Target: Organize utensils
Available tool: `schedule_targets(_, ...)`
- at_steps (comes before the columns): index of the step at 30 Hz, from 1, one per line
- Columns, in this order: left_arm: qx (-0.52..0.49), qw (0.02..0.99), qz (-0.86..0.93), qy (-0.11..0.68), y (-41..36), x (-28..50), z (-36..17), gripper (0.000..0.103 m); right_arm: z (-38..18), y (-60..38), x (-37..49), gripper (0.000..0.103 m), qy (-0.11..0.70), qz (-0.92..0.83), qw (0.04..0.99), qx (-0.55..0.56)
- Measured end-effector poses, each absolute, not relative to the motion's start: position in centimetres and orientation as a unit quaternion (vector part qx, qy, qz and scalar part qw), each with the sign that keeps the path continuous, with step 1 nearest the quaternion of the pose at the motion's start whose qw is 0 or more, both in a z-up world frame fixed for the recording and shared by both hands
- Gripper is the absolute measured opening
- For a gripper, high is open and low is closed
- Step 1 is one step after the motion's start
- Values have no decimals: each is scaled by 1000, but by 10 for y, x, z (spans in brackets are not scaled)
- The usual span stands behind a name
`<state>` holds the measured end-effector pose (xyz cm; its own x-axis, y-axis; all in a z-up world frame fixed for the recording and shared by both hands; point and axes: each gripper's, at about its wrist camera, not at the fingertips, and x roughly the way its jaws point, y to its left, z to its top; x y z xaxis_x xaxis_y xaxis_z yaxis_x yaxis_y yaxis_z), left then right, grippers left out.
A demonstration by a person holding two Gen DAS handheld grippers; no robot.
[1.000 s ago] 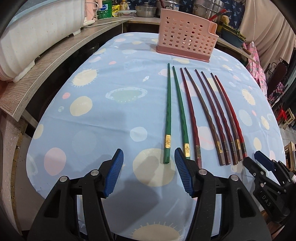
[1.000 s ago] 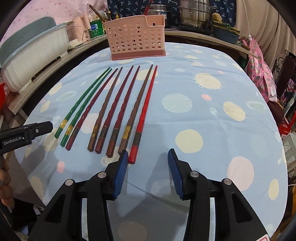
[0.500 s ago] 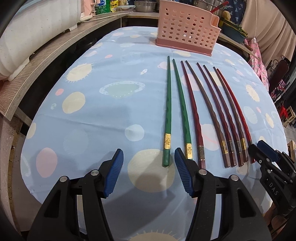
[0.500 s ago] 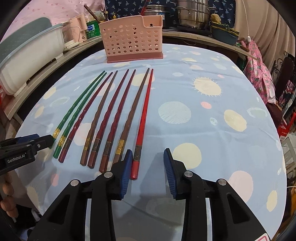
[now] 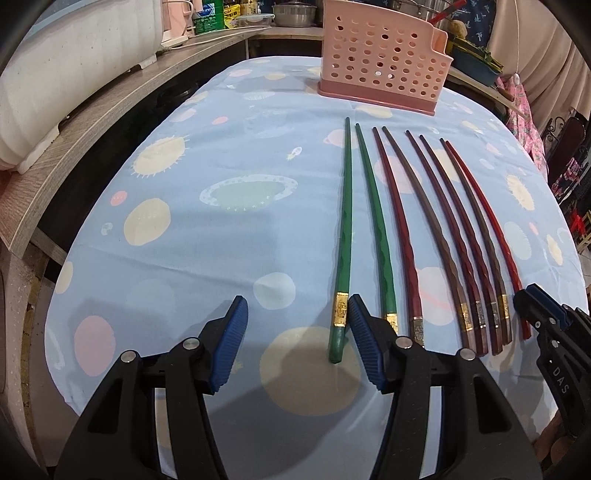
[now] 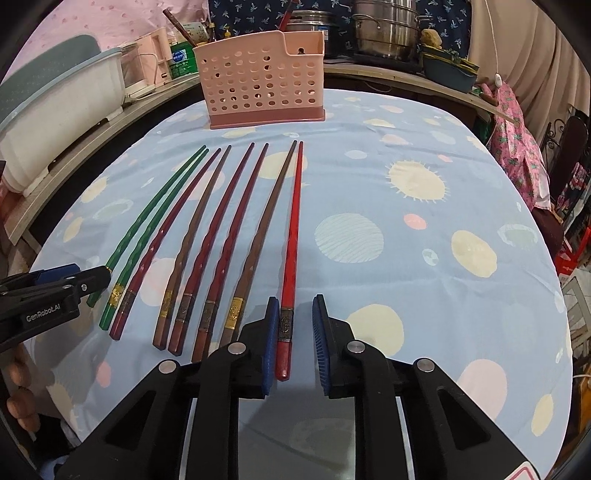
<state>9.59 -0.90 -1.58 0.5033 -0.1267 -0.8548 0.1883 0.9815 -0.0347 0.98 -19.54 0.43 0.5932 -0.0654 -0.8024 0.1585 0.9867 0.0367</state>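
Several chopsticks lie side by side on the blue tablecloth [image 5: 207, 236]: two green, the rest dark red, brown and bright red. A pink perforated utensil basket [image 5: 382, 70] stands at the far end; it also shows in the right wrist view [image 6: 260, 83]. My left gripper [image 5: 297, 345] is open, with the butt of the leftmost green chopstick [image 5: 345, 236] between its fingers, close to the right finger. My right gripper [image 6: 293, 345] is open around the butt of the bright red chopstick [image 6: 293, 236], untouched by the pads.
A wooden counter [image 5: 92, 110] with a white tub [image 5: 70, 70] runs along the left. Pots [image 6: 384, 31] and a blue-green basin [image 6: 448, 72] stand behind the table. A pink floral cloth [image 6: 517, 129] hangs at the right edge.
Both grippers moved forward toward the chopsticks. The right gripper shifted so the red chopstick's end now lies between its fingers, and its opening narrowed slightly. The green chopstick's end entered the left gripper.
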Motion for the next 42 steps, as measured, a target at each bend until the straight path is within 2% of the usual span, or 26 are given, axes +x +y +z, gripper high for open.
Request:
schedule_targets(2,31,867,-90,489,-8,97,-15,47,4,-197,10,12,447,-63,891,54)
schedule_targets(7,19,865,-94,492,-1,100,-14,18,5,-199,8,7,449,-60,890,57)
schedule_targets(9,11,864,-97,495,2,101,-14,12,5,-200,7,7,450,-60,889,59)
schedule_targets(25,-35,868,-80,489,35,101,7,9,32,-223,-7,7,433,-74,894,87)
schedule_targets(37,-78,898,-67,427,68,110,71,8,101,-252,-1,7,358,-80,923,116)
schedule_targets(40,-79,906,-66,411,71,115,88,6,119,-259,2,7,336,-82,931,120)
schedule_targets(41,-78,908,-65,405,72,117,94,0,125,-261,3,7,329,-82,933,123)
schedule_targets(42,-77,911,-65,400,73,119,99,0,132,-265,5,7,321,-82,935,126)
